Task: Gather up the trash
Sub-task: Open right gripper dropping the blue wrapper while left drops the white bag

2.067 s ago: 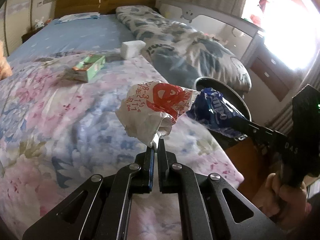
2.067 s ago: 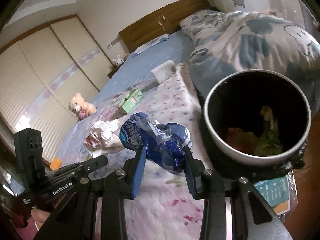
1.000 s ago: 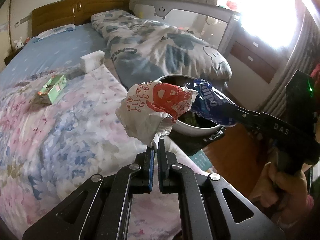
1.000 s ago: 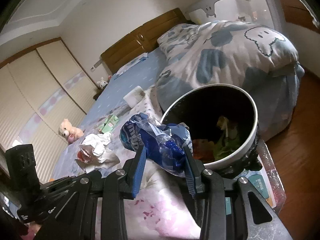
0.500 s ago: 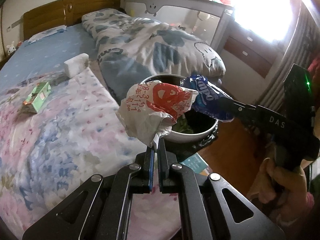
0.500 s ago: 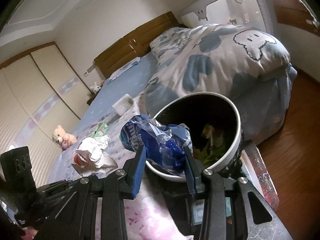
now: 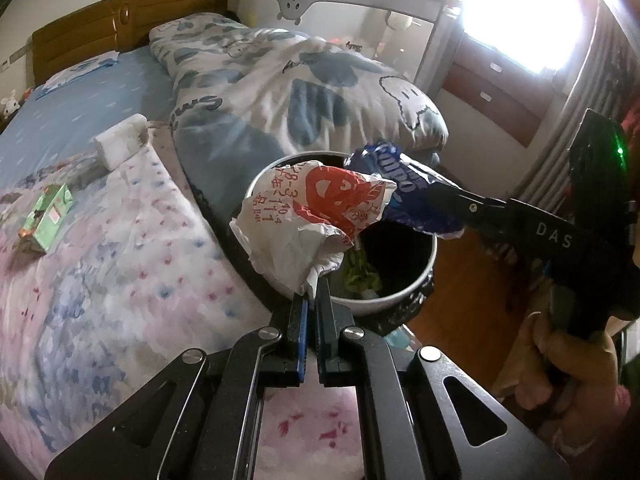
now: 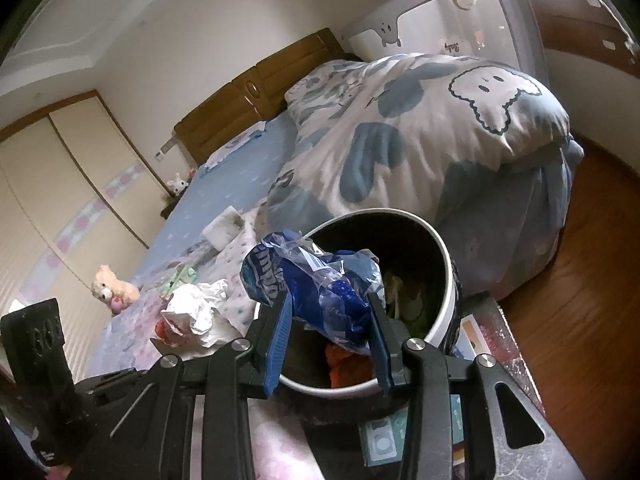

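Trash bin [image 7: 404, 300], a round white-rimmed pail with a dark interior, stands at the bedside and serves as the landmark; green and orange scraps lie at its bottom; judged step: release of two held pieces into the bin. Bed [image 7: 100, 240], largest item, lies beside and behind the bin, its floral cover reaching the rim's near side. Folded quilt [image 8: 420, 140] rests on the bed just behind the bin. White-and-red wrapper [image 7: 308, 220], crumpled, hangs over the bin's near rim, pinched at its lower tip by the left gripper [image 7: 311, 300], fingers pressed almost together on the thin paper. Blue snack bag [image 8: 320, 292], crinkled plastic, sits above the bin's mouth, clamped between the part-spread fingers of the right gripper [image 8: 328, 340]. Green carton [image 7: 46, 216] and white block [image 7: 120, 146] lie on the bed well apart from the bin, uncollected. Advice: carry each piece fully inside the rim before opening; the wrapper overhangs the edge and may fall outside; light plastic may cling to a pad, so open wide.
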A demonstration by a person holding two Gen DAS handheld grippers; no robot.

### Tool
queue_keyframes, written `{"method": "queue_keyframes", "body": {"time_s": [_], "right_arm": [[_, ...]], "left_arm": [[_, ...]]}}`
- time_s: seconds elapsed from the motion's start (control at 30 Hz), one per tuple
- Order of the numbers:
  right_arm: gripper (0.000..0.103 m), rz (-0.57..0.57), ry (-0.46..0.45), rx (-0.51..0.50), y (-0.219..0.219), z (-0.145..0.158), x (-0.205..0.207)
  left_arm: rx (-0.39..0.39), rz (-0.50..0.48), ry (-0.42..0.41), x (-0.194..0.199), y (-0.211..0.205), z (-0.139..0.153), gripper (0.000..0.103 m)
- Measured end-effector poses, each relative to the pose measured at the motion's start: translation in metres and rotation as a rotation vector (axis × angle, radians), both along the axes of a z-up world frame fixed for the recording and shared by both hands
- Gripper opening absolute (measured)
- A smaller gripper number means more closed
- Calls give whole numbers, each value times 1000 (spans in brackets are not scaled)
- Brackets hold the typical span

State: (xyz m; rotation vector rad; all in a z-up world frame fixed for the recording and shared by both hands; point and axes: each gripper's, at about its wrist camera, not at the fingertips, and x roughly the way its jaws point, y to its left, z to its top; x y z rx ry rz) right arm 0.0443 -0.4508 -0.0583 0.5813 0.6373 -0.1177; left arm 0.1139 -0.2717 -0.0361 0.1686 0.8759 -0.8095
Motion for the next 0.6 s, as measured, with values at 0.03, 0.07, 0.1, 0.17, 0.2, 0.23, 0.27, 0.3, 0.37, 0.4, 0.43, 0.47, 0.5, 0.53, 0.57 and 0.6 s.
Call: {"method": "queue_keyframes", "body": {"time_s": [0.03,0.07,0.1,0.17,0.2,0.23,0.27,0.3,0.37,0.4,0.43,0.47,0.5,0.53,0.57,0.6], "right_arm": [[37,0,1,0,-1,-1,1],[37,-1,4,1,-2,-2,3],[37,-1,6,2,-3,-2,5],[37,0,12,4,-5,-3,9],[37,-1,13,5,-6,-4,10],[37,-1,14,3,-7,-4,12],[37,1,16,-1,-7,-5,14],[36,4,17,-5,-7,-5,16],[32,13,27,-11,-8,-8,21],[31,14,33,-11,-8,-9,23],[31,14,37,-10,-9,-11,25],[31,12,39,-10,-10,-11,26],[31,10,40,-9,-11,-12,26],[31,8,39,-7,-12,-12,26],[31,5,37,-4,-13,-12,25],[31,1,35,-2,-14,-12,24]], "left_arm": [[2,0,1,2,-2,-1,3],[4,0,2,3,-3,-1,3],[6,0,6,6,-5,-2,3],[10,-1,8,9,-9,-4,3],[12,-2,9,11,-10,-4,3],[15,-3,10,12,-12,-6,3],[17,-4,11,13,-14,-7,3],[21,-5,13,15,-16,-8,3],[26,-8,20,18,-21,-10,3],[26,-14,23,19,-23,-11,3],[27,-18,25,20,-25,-12,3],[27,-25,28,20,-27,-12,3],[28,-29,35,22,-29,-13,3],[30,-30,43,23,-31,-14,3],[30,-29,50,24,-32,-15,5],[30,-30,60,25,-33,-16,7]]}}
